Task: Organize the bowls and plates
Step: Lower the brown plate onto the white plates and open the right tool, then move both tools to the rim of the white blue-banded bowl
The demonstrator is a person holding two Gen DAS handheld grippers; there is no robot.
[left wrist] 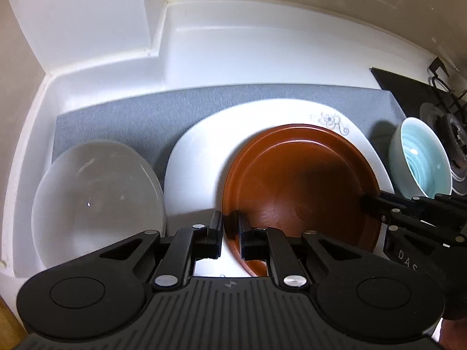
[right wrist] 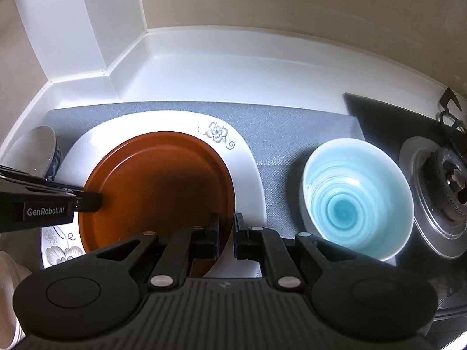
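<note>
A brown plate [left wrist: 300, 180] lies on a large white plate with flower prints [left wrist: 198, 157] on a grey mat. My left gripper [left wrist: 230, 233] is shut on the brown plate's left rim. My right gripper [right wrist: 226, 233] is shut on the brown plate's [right wrist: 160, 180] right rim; it also shows in the left wrist view [left wrist: 367, 201]. A white bowl [left wrist: 96, 198] stands left of the white plate. A light blue bowl [right wrist: 356, 195] stands on the mat to the right.
The grey mat [right wrist: 280, 128] lies on a white counter set in a corner of white walls. A black gas hob with a burner [right wrist: 449, 183] is at the right. A blue-patterned bowl's outer wall [right wrist: 55, 157] shows at left.
</note>
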